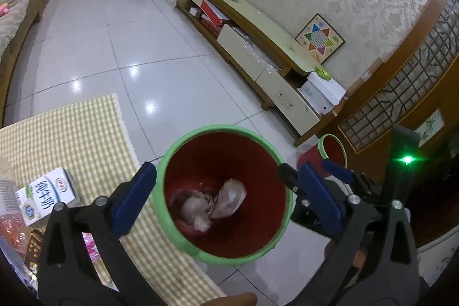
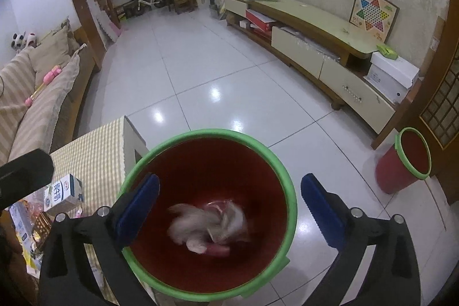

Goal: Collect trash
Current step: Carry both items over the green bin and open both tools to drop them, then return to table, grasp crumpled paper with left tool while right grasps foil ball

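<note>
With both the left gripper and right gripper spread wide and empty above the red bin, its rim could be knocked if either is lowered carelessly.

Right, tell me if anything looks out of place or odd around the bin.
Nothing looks spilled or damaged. The crumpled wrappers lie inside the red bin, which stands upright by the checked table. The milk carton is still on that table.

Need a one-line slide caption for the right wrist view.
Open right claw above green-rimmed red plastic bin holding crumpled pale wrappers.
</note>
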